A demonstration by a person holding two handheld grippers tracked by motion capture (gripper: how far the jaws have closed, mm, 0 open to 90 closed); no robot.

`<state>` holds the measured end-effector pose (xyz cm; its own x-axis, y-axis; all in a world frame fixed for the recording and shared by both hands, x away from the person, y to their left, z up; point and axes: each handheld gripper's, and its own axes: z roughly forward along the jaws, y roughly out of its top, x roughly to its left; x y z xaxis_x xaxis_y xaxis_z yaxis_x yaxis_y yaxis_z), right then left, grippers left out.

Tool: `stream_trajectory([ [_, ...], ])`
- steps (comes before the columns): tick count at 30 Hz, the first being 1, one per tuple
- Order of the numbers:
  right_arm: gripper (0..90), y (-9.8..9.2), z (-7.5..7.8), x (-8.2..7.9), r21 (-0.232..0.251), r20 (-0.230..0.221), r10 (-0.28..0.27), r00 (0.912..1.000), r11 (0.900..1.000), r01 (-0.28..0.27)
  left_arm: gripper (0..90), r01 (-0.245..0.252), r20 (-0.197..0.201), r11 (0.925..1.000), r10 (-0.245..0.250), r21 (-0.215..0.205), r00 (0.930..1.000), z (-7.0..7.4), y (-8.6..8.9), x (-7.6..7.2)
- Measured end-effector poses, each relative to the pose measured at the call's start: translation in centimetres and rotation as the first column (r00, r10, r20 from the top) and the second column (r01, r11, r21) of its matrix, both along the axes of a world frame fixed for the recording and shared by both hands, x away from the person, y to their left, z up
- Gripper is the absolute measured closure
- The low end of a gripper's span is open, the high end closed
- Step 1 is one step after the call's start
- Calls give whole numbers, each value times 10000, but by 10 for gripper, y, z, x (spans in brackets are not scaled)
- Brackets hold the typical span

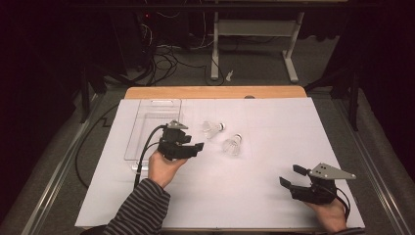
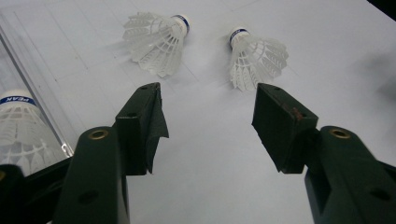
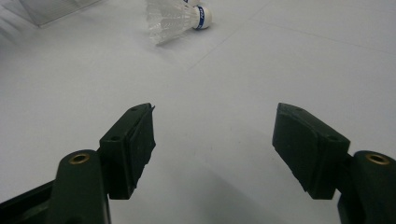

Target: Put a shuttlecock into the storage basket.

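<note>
Two white shuttlecocks lie on the white paper near the table's middle, one [image 1: 213,129] farther back, the other [image 1: 232,145] nearer. My left gripper [image 1: 195,143] hovers just left of them, open and holding nothing. In the left gripper view both shuttlecocks [image 2: 156,42] [image 2: 257,58] lie on their sides beyond the parted jaws of the gripper [image 2: 208,100]. A third shuttlecock [image 2: 18,126] sits inside the clear tray [image 2: 35,88]. My right gripper [image 1: 289,175] rests open at the front right; ahead of its spread jaws [image 3: 215,121] lies a shuttlecock [image 3: 175,16], well apart.
The clear plastic tray [image 1: 147,122] stands at the back left of the paper sheet [image 1: 274,127], just behind my left hand. A wooden table edge [image 1: 215,92] runs along the back. Cables and a desk frame [image 1: 254,29] lie on the floor beyond.
</note>
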<state>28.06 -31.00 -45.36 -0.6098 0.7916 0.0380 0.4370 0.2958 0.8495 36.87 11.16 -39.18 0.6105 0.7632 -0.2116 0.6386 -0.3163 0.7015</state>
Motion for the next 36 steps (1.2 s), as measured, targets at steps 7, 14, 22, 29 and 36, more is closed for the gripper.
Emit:
stream_trajectory([
  [7,301,0,0,0,4,-7,10,10000,10000,-10,440,-4,-63,10000,4,47,10000,0,-5,8],
  [14,302,-1,0,0,15,8,1,10000,10000,-1,447,25,-45,9999,-24,117,10000,1,-10,13],
  [22,302,-1,0,0,8,19,16,10000,10000,-16,448,-61,-219,9998,65,178,9997,-1,-10,20],
  [29,302,-1,0,0,11,12,13,10000,10000,-13,449,-91,-237,9998,95,188,9997,-1,-13,24],
  [36,302,-1,0,0,10,16,25,10000,10000,-25,449,-128,-250,9997,133,206,9996,0,-15,29],
])
